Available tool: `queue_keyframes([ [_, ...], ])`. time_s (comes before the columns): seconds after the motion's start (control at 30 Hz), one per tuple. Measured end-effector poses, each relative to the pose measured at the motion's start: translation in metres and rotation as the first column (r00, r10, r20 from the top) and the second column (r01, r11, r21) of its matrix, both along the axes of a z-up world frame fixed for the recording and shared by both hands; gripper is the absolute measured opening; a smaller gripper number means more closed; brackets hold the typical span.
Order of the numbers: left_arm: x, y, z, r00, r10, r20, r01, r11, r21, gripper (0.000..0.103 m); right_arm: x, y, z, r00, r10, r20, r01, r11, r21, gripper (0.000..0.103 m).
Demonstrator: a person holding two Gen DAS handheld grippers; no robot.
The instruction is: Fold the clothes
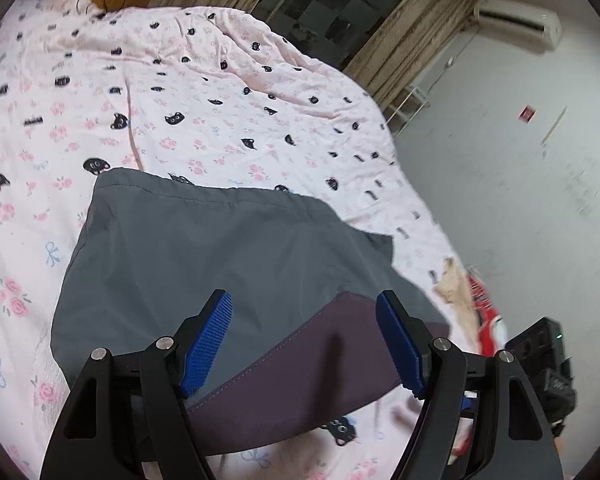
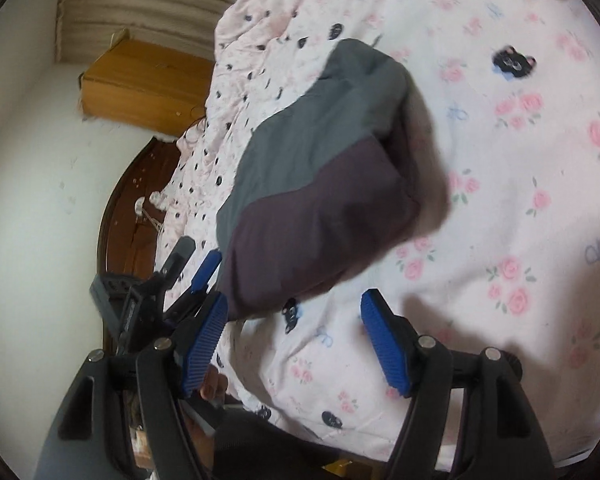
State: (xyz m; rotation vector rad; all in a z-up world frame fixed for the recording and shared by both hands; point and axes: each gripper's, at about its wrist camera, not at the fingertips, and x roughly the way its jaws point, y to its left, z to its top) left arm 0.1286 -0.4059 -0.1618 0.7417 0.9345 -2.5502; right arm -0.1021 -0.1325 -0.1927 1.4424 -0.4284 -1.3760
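Note:
A folded grey garment (image 1: 204, 248) with a dark purple panel (image 1: 300, 376) lies on a pink floral bedspread (image 1: 180, 100). My left gripper (image 1: 304, 344) is open, its blue pads (image 1: 210, 340) spread just above the garment's near purple edge, holding nothing. In the right wrist view the same garment (image 2: 320, 152) lies ahead and to the left. My right gripper (image 2: 292, 344) is open and empty over the bedspread (image 2: 500, 200), just short of the purple edge. The left gripper (image 2: 204, 276) shows at the garment's left corner.
A red and cream item (image 1: 484, 312) lies at the bed's right edge. Beyond it is grey floor (image 1: 520, 200), curtains (image 1: 412, 28) and an air conditioner (image 1: 516, 20). A wooden cabinet (image 2: 140, 80) and dark wooden bed frame (image 2: 128, 208) stand left of the bed.

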Motion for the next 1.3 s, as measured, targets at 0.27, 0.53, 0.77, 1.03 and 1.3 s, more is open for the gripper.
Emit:
queue_keyframes([
  [0.27,-0.009,0.013,-0.010,0.997,0.036,0.070,-0.032,0.998,-0.058,0.072,-0.009,-0.007,-0.018,0.996,-0.084,0.005,0.084,0.996,0.021,0.072],
  [0.53,-0.015,0.021,-0.016,0.994,0.034,0.100,-0.024,0.995,-0.098,0.079,-0.023,-0.016,-0.025,0.989,-0.148,0.008,0.148,0.989,-0.001,0.072],
  [0.77,-0.019,0.025,-0.018,0.992,0.049,0.117,-0.034,0.991,-0.128,0.081,-0.036,-0.027,-0.042,0.977,-0.198,0.080,0.201,0.979,-0.021,0.072],
  [1.03,-0.019,0.025,-0.019,0.991,0.070,0.116,-0.054,0.989,-0.141,0.082,-0.033,-0.033,-0.039,0.962,-0.250,0.108,0.257,0.964,-0.062,0.077],
  [1.3,-0.017,0.024,-0.020,0.990,0.088,0.113,-0.071,0.986,-0.151,0.082,-0.026,-0.034,-0.042,0.957,-0.271,0.100,0.278,0.958,-0.072,0.080],
])
